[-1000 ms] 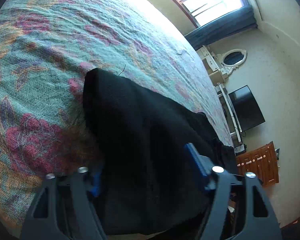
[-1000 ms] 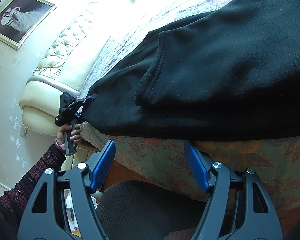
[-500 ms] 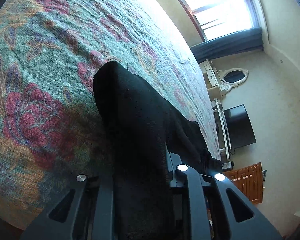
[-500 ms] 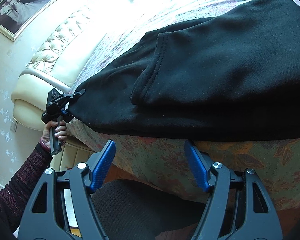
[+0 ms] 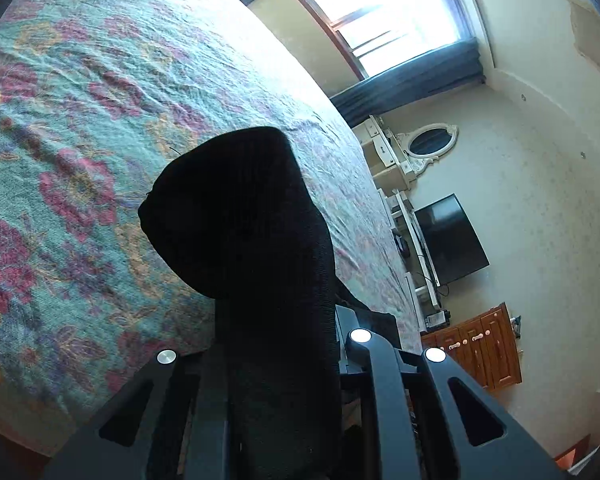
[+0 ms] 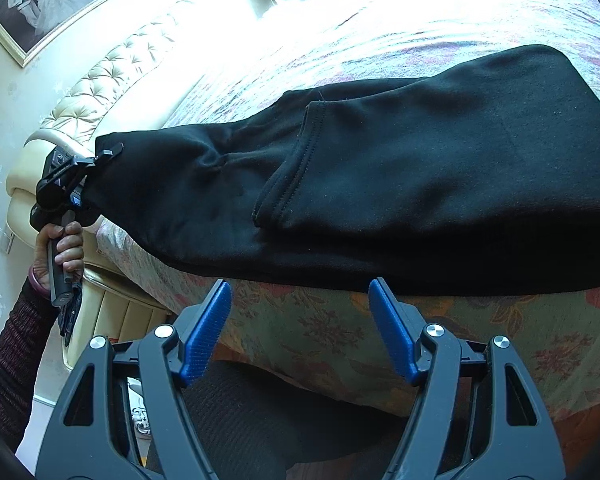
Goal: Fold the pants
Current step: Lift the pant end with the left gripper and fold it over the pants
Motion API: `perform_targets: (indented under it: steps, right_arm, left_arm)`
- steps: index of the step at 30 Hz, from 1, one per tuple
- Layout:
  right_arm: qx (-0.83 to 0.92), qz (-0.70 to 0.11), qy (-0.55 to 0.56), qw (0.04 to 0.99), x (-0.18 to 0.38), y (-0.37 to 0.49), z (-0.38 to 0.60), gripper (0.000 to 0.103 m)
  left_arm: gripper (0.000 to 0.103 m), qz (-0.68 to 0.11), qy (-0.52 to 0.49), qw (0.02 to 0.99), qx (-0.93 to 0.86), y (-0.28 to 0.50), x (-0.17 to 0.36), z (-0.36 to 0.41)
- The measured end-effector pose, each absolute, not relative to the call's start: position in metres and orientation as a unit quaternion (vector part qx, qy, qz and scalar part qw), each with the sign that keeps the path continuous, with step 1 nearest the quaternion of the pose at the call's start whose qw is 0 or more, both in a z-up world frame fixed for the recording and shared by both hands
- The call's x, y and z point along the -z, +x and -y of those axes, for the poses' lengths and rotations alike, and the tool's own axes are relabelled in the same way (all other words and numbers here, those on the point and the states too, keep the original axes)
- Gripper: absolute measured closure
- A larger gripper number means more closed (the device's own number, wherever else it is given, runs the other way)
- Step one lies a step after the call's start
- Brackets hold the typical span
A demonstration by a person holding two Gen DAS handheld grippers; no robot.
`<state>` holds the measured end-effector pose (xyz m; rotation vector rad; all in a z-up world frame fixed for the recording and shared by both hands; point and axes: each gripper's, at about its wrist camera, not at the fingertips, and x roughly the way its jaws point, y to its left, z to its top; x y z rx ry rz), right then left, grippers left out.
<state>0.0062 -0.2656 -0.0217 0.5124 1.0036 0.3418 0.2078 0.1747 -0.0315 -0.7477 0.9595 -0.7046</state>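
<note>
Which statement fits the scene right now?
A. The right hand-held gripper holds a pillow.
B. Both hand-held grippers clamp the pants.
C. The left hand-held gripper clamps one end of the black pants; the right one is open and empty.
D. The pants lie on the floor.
C: the left hand-held gripper pinches the black pants, while the right hand-held gripper gapes short of them.

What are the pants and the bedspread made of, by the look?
Pants: black, matte, thick knit, likely fleece or sweatshirt jersey; soft folds, lint specks, double-stitched hem. Bedspread: woven textile with a floral pattern in teal, red and yellow, probably cotton; crinkled, coarse weave shows. Exact fibre cannot be told.
</note>
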Motion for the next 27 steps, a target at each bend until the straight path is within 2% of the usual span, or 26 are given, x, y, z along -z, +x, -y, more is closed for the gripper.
perform_targets:
  steps: [11,20,27]
  right_arm:
    - [-0.153,-0.452,0.247,0.843,0.009,-0.006,0.283,0.032]
    - [-0.149,-0.433,0.267,0.848,0.002,-0.017,0.305,0.031]
    - [-0.14,-0.426,0.285,0.847,0.004,-0.025,0.322,0.031]
  left_arm:
    - [0.088,-0.441,-0.29,0.768,0.362,0.207,-0.011,-0.075]
    - [0.088,-0.482,-0.214,0.768,0.364,0.199,-0.005,0.014]
    - [0.088,-0.503,-0.193,0.763,0.358,0.196,0.008,0.064]
